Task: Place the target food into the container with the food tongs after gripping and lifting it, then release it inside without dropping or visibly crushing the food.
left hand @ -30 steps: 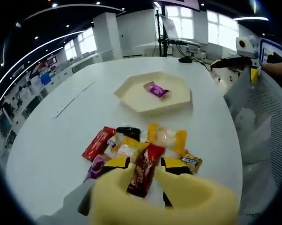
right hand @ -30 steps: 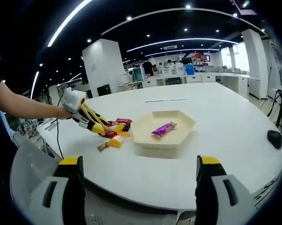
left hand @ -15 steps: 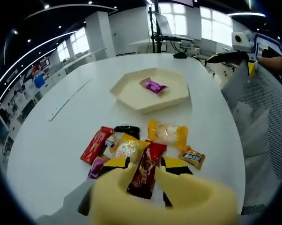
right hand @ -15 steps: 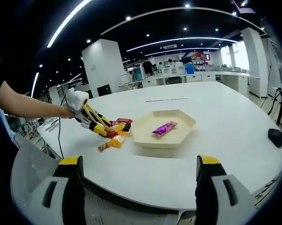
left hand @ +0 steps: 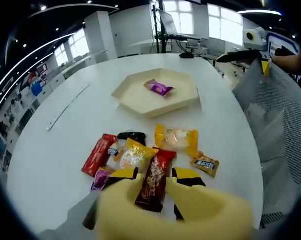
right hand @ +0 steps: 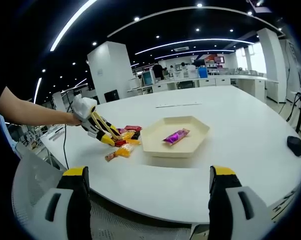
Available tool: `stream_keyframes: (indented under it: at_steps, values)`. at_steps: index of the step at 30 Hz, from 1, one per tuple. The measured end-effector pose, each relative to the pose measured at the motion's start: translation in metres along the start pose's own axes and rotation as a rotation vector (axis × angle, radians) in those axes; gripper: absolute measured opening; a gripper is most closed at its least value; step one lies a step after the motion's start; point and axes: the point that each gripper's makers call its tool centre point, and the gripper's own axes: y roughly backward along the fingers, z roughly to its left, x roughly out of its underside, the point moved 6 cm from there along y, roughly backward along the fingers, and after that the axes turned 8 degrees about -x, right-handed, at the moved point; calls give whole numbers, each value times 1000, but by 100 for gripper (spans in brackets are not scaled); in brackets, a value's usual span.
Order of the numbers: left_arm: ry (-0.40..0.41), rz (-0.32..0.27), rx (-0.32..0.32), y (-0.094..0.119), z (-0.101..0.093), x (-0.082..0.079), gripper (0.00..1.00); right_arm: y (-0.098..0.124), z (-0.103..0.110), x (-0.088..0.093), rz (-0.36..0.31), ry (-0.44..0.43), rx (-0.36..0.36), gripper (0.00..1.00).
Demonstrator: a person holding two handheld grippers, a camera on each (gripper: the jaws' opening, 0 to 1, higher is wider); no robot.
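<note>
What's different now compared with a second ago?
The left gripper, shut on the dark red snack packet, has lifted it up off the snack pile. The right gripper stayed open and idle. The purple candy stayed in the hexagonal tray, and the pile stayed on the white table.

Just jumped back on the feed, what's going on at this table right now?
A person is sorting snacks into a tray. The left gripper is shut on a dark red snack bar, holding it above the pile of wrapped snacks on the white table. The hexagonal cream tray sits beyond the pile and holds one purple-wrapped candy. The right gripper is open, back from the table edge, holding nothing.
</note>
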Motion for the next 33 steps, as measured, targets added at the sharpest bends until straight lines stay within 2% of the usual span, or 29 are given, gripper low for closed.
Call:
stream_keyframes:
  at_steps: [15, 24, 33]
  values:
    - [7, -9, 38, 2, -9, -4, 21, 0, -1, 1, 2, -10, -1, 100]
    - [27, -14, -1, 4, -11, -4, 20, -1, 0, 1, 0, -17, -13, 100]
    - [67, -35, -40, 13, -5, -7, 20, -1, 0, 1, 1, -17, -12, 99]
